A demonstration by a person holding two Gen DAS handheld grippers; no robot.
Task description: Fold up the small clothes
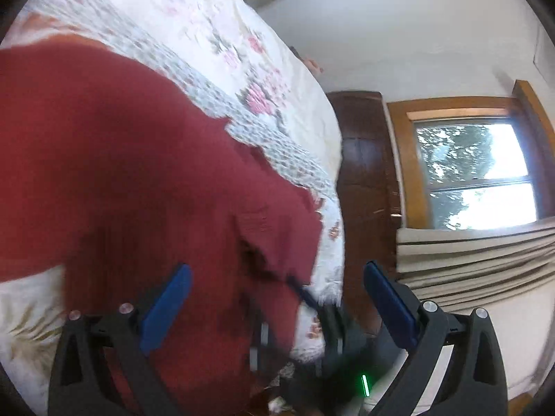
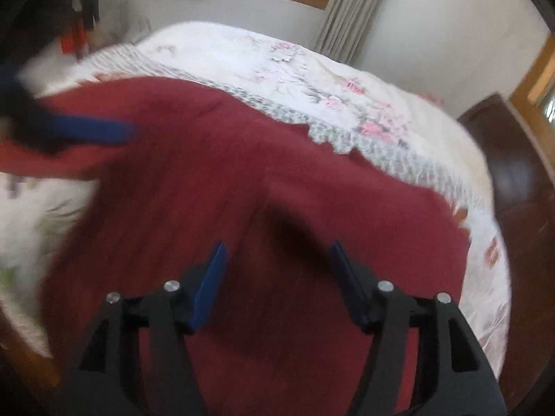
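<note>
A dark red garment [image 1: 131, 159] lies spread over a floral bedspread [image 1: 194, 24]. My left gripper [image 1: 277, 272] is open, its blue pads wide apart just above the garment's near right corner. A blurred dark gripper tip [image 1: 308, 296] of the other tool shows low between them. In the right wrist view the same red garment [image 2: 277, 187] fills the middle. My right gripper [image 2: 279, 249] hovers open over it with nothing held. The left gripper's blue finger [image 2: 86, 130] reaches in from the left edge, over the cloth.
The bed [image 2: 312, 69] ends at a dark wooden board [image 1: 364, 180] on the right. Beyond it are a wood-framed window [image 1: 478, 170], beige curtains [image 1: 478, 263] and white walls. Dark, blurred objects [image 2: 76, 7] stand at the far left.
</note>
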